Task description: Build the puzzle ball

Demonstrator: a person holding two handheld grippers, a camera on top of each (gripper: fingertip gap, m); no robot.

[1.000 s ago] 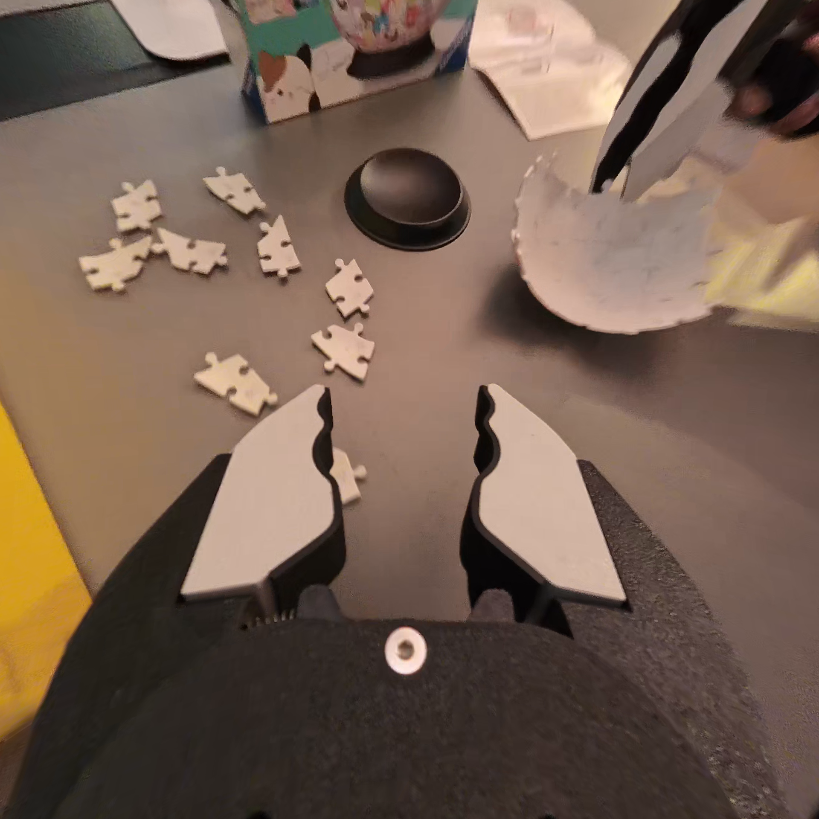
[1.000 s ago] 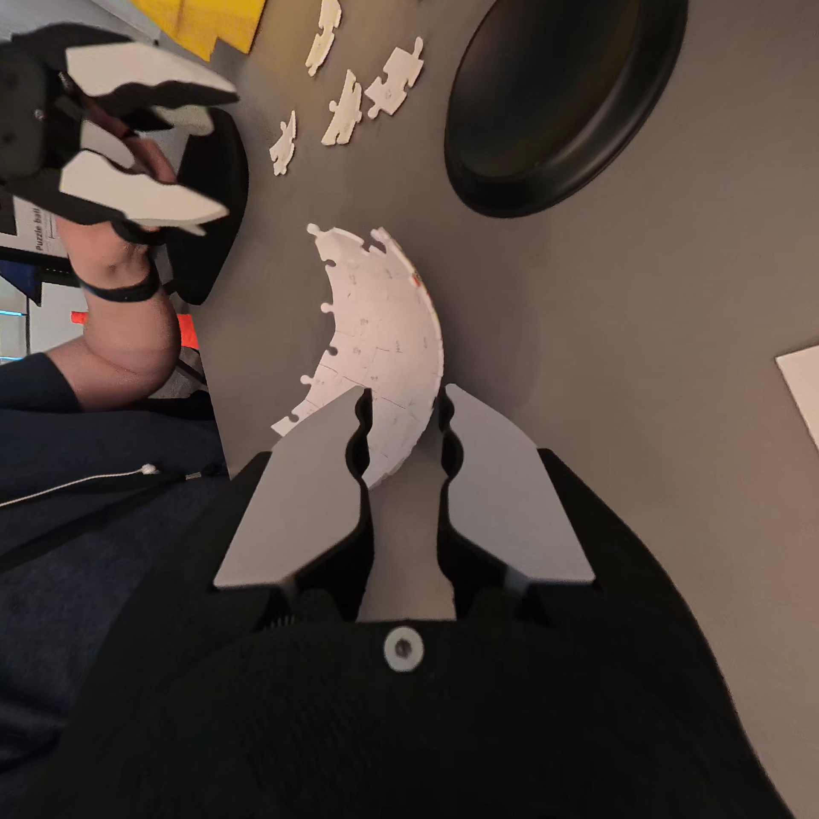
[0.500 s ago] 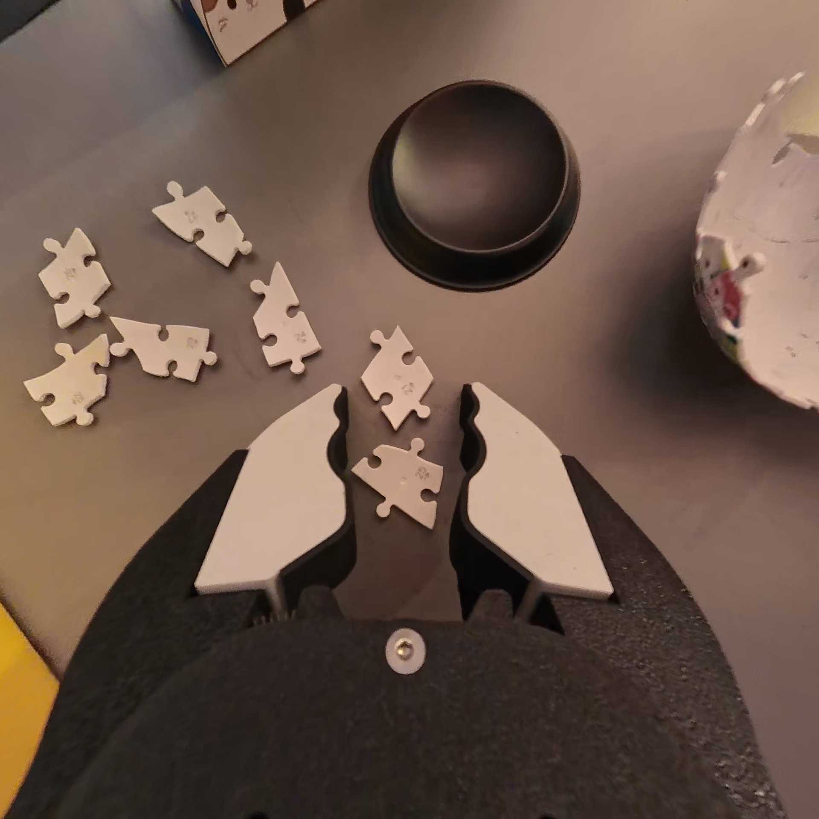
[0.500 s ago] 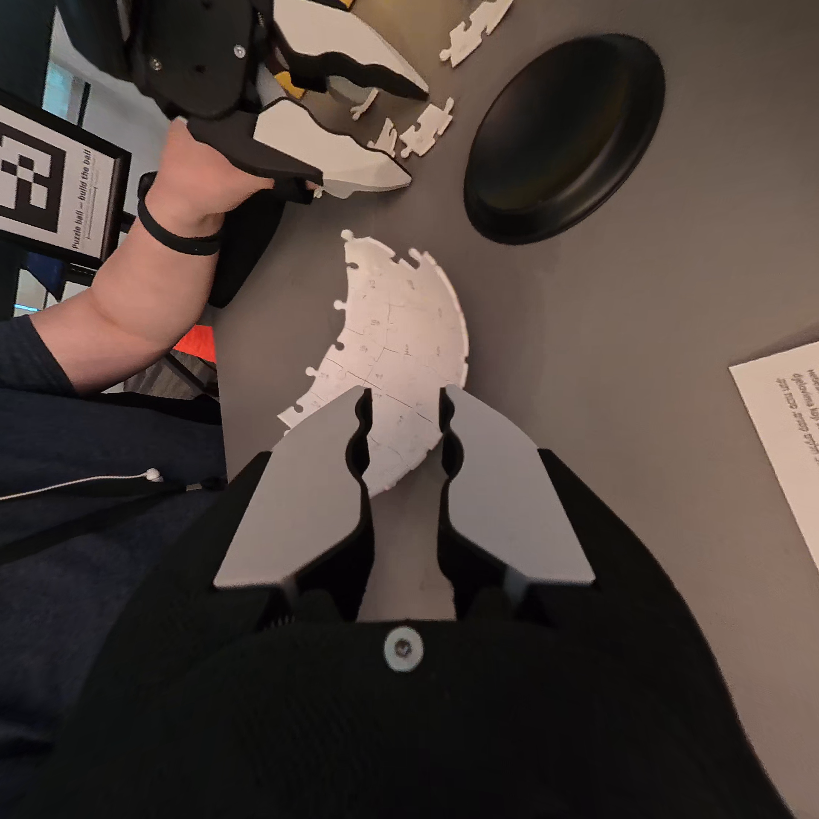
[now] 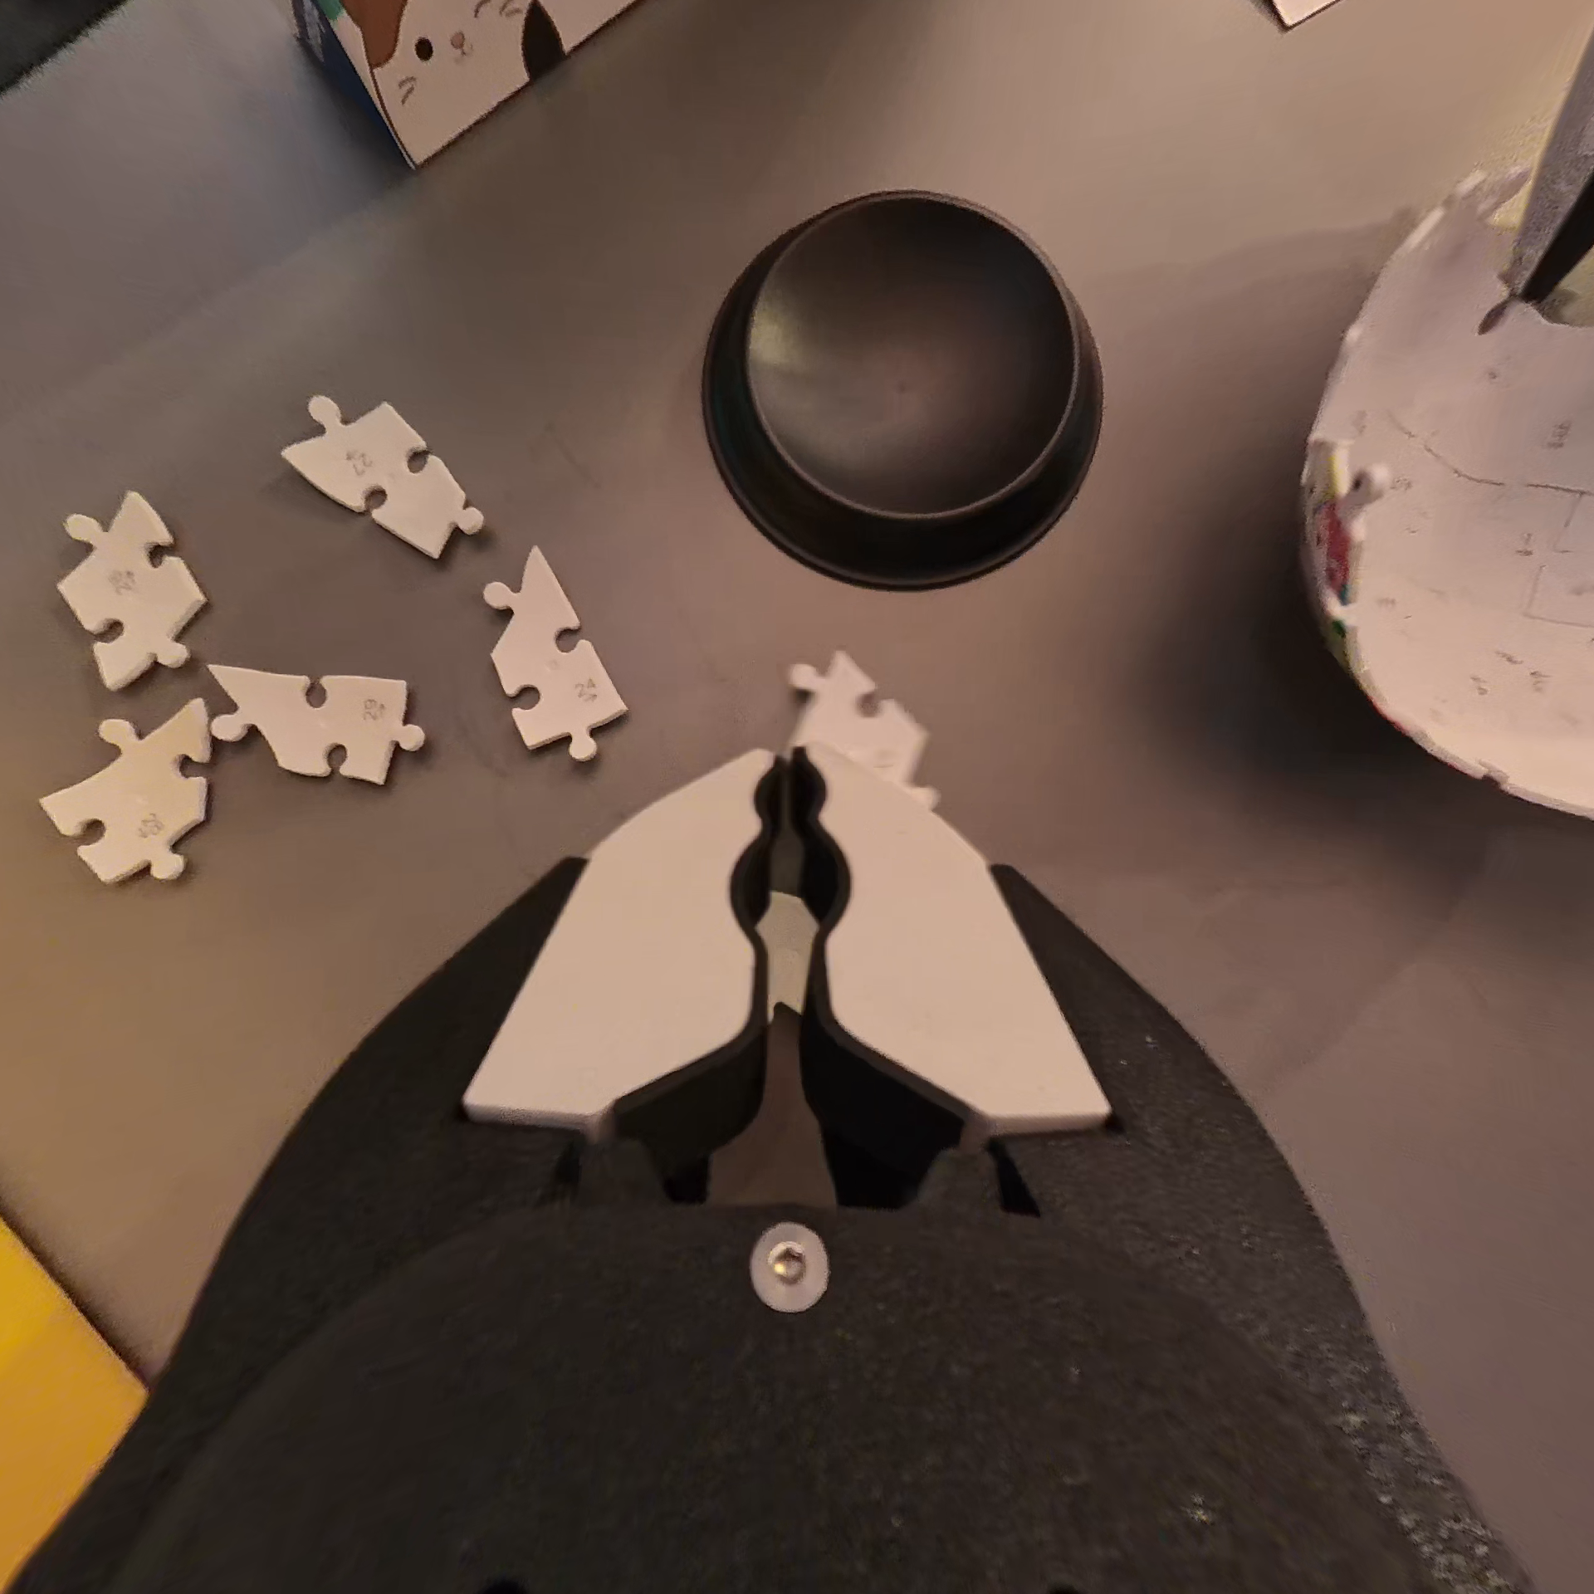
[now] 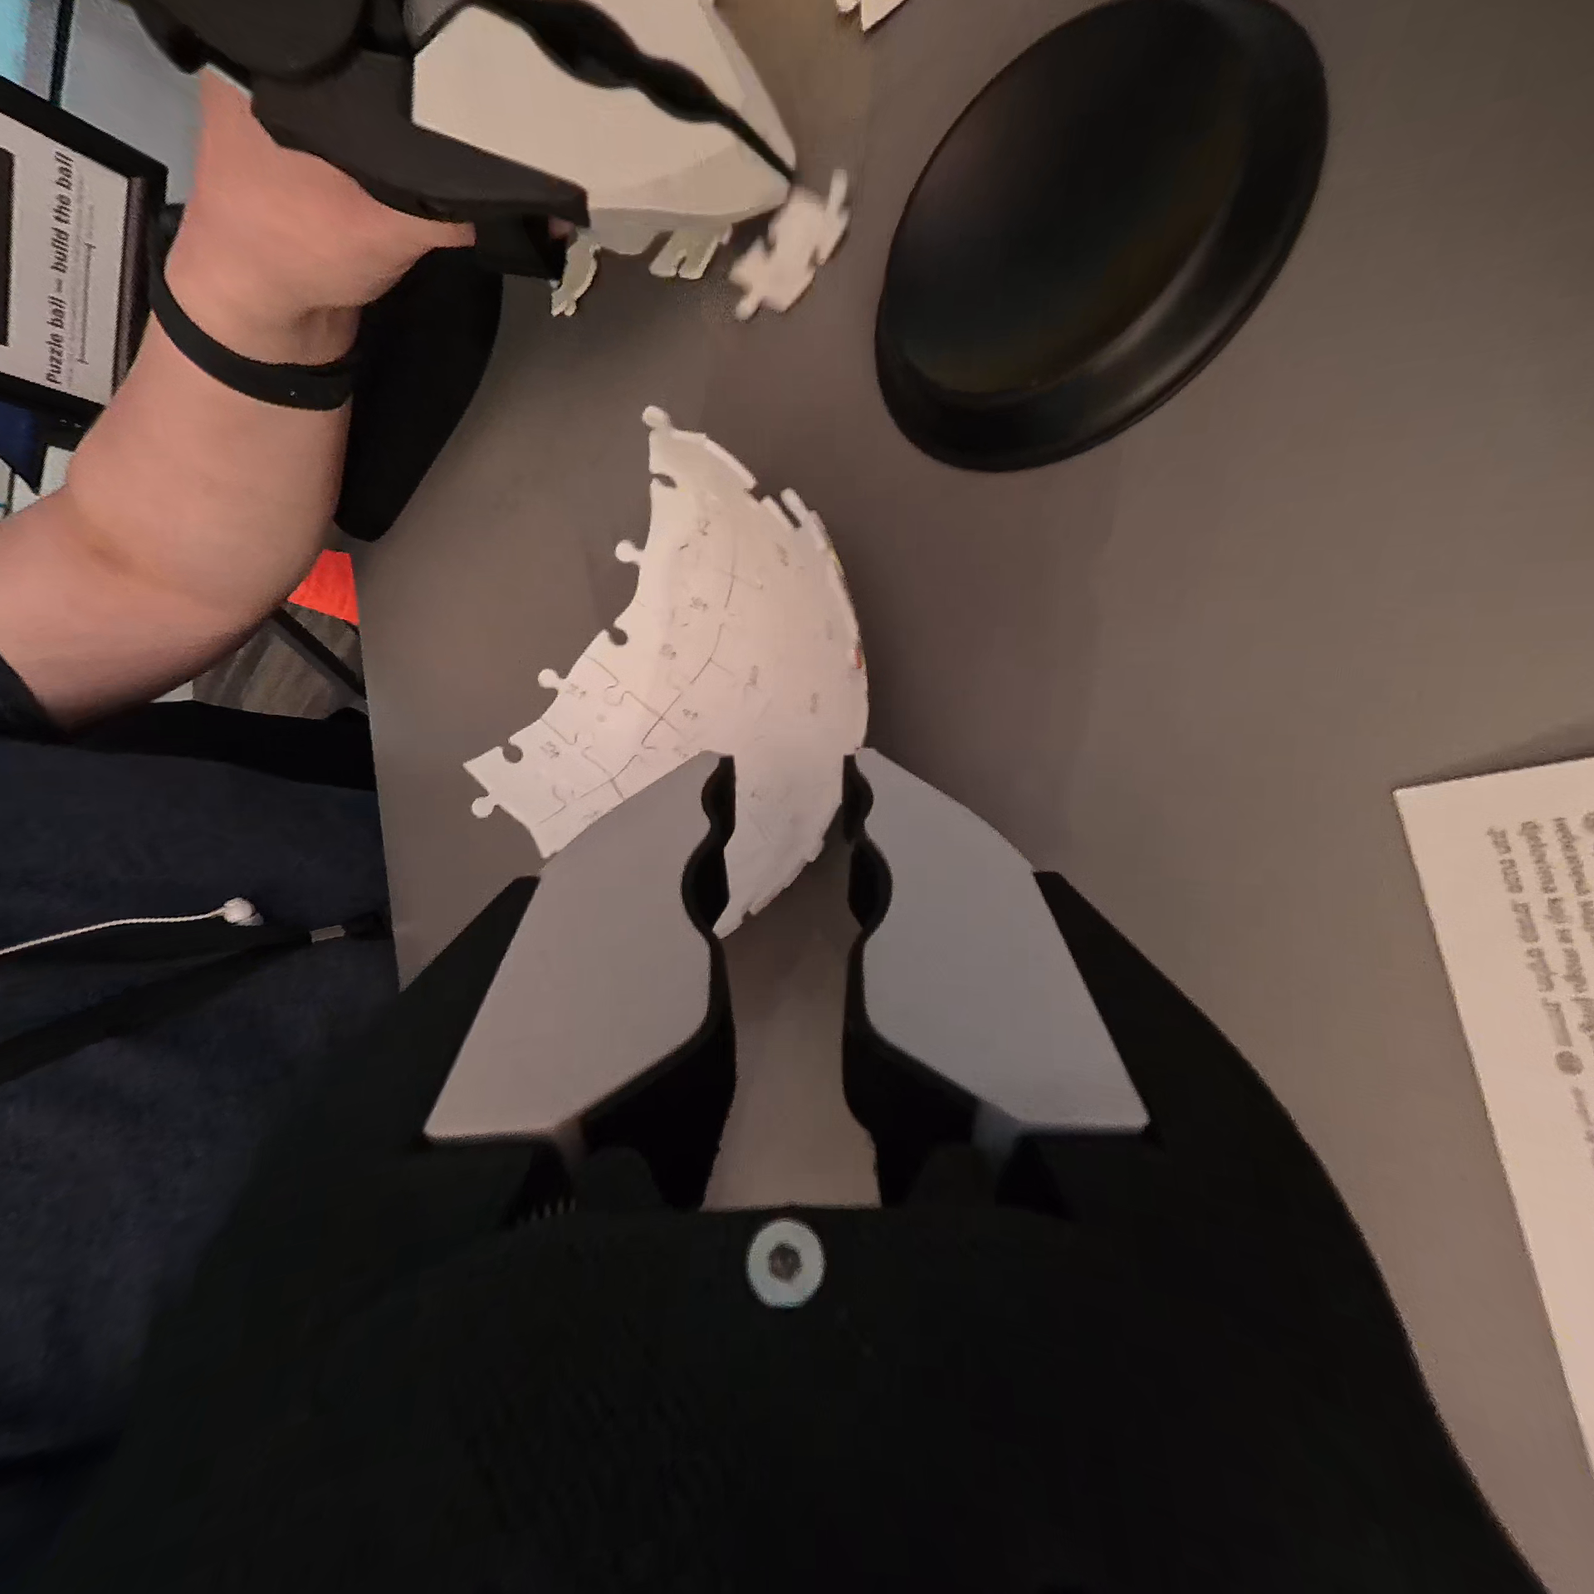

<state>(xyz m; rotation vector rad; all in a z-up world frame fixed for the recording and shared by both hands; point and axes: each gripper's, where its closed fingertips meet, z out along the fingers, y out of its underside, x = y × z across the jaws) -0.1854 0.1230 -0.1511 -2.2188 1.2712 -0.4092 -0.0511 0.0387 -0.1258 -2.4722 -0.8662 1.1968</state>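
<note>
My left gripper (image 5: 789, 761) is shut low over the grey table (image 5: 1121, 949), with a white puzzle piece (image 5: 783, 940) pinched edge-on between its fingers. Another loose piece (image 5: 850, 720) lies just past the tips, partly hidden. Several white pieces (image 5: 552, 664) lie to the left. The black round stand (image 5: 901, 388) sits straight ahead. My right gripper (image 6: 787, 768) is shut on the rim of the partly built white ball shell (image 6: 733, 655) and holds it above the table. The shell also shows at the right of the left wrist view (image 5: 1466, 561). The left gripper (image 6: 776, 168) shows at the top of the right wrist view.
The puzzle box (image 5: 448, 60) stands at the back left. A printed sheet (image 6: 1509, 992) lies to the right of the shell. A yellow object (image 5: 43, 1380) sits at the near left table edge. A person's forearm (image 6: 172, 483) and dark sleeve are on the left. My hands' fingertips stand some 15 cm from each other.
My left gripper moved forward and down over the loose pieces and closed from open onto one piece. My right gripper kept its hold on the shell, which barely shifted.
</note>
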